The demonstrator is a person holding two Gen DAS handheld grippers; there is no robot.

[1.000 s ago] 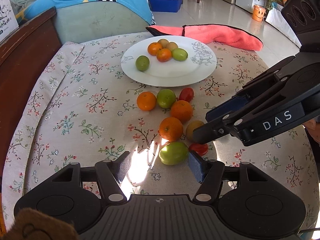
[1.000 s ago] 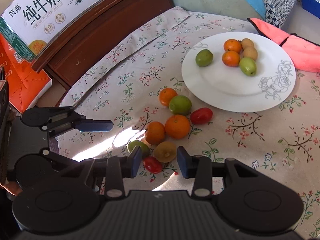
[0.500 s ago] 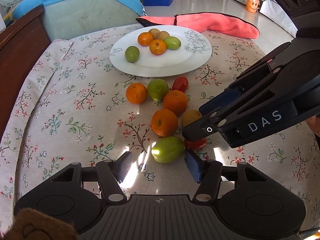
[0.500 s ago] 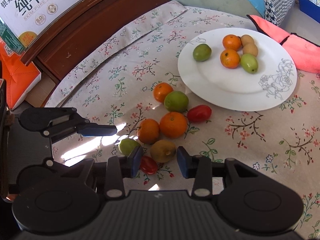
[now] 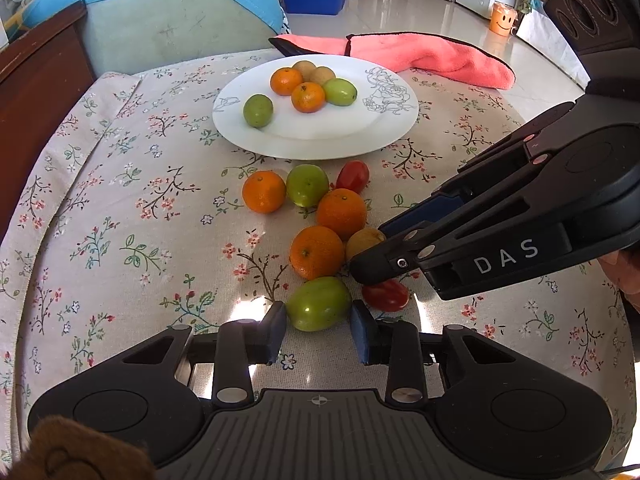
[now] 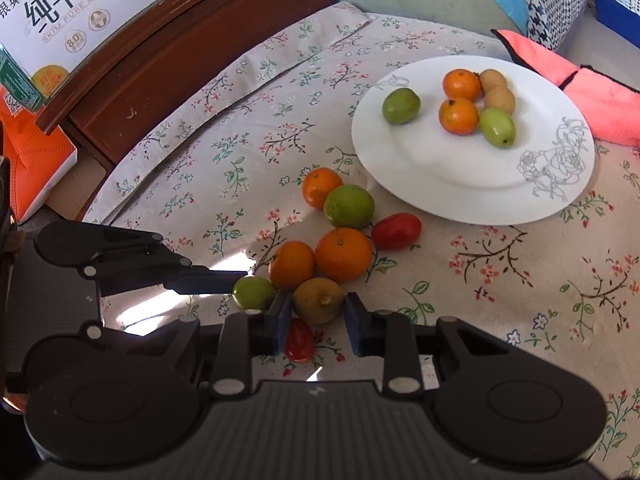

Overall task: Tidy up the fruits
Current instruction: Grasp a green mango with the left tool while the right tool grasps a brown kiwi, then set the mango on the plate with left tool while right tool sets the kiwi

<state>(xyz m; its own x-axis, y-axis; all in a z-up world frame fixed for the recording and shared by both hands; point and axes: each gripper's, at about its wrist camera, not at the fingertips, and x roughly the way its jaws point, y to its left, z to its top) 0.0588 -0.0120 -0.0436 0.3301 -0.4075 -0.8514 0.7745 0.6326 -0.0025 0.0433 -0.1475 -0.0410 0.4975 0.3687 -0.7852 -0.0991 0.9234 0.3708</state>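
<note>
1. Left wrist view: the left tongs (image 5: 318,326) have just been closing and now pinch a green fruit (image 5: 319,303) lying on the floral tabletop (image 5: 120,200); both blue pads (image 5: 362,336) touch its sides.
2. The right tongs (image 5: 370,258) reach in from the right, their tips over a brownish-yellow fruit (image 5: 362,242), with a red cherry tomato (image 5: 386,295) just below them.
3. Two oranges (image 5: 316,252) sit just beyond the held green fruit; farther on lie another orange, a second green fruit and a second tomato.
4. The white plate (image 5: 384,136) beyond carries two oranges, two green fruits and two brown ones; a pink cloth (image 5: 440,58) lies behind it.
5. Right wrist view: the right tongs (image 6: 318,318) have just been closing and now clamp the brownish-yellow fruit (image 6: 319,301) between their pads (image 6: 352,320), narrowly spread to its width.
6. The cherry tomato (image 6: 299,345) lies under the left-hand pad; the green fruit (image 6: 254,292) sits just left, with the left tongs (image 6: 224,280) against it.
7. The plate (image 6: 460,184) lies up right, well apart from both tongs; a milk carton (image 6: 60,4) stands at upper left.
</note>
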